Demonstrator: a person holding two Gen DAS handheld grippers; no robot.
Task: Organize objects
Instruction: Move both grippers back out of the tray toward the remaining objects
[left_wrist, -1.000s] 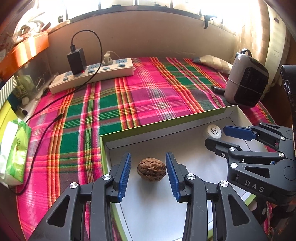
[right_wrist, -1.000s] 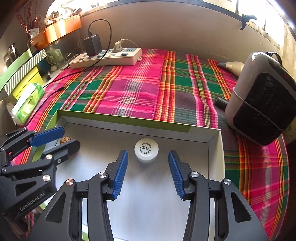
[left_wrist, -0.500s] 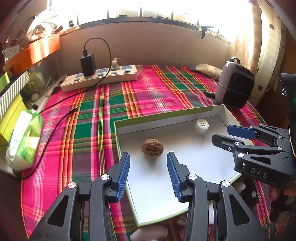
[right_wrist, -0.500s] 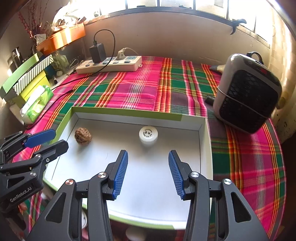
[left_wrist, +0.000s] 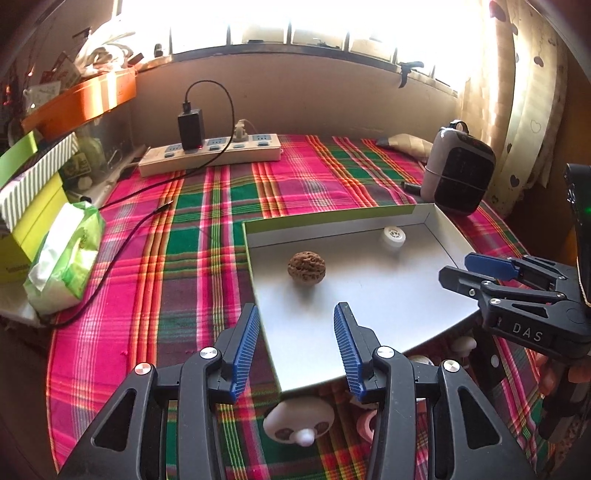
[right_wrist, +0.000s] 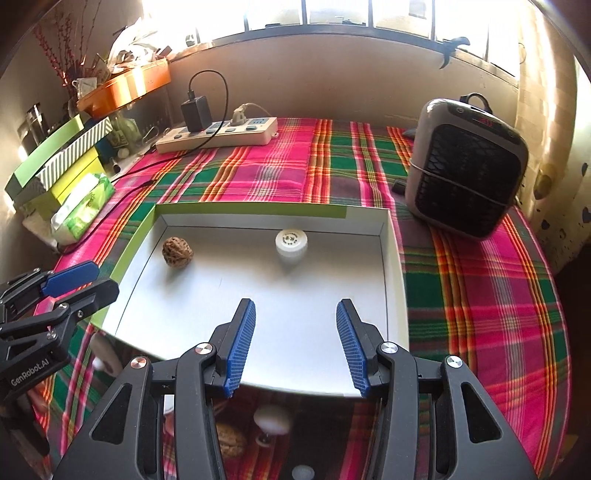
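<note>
Near the tray's (right_wrist: 395, 266) left edge: a walnut (right_wrist: 177, 251) lying free on the white floor. Over the front-left rim: left gripper (left_wrist: 295, 347), jaws opening, nothing between the pads. Toward the back wall, right of centre: a small white capped jar (right_wrist: 291, 243), upright, well apart from the walnut. Above the front edge: right gripper (right_wrist: 294, 343), jaws parted, empty. Beyond the right rim, on the plaid cloth (right_wrist: 480, 295): a heater (right_wrist: 467, 166).
</note>
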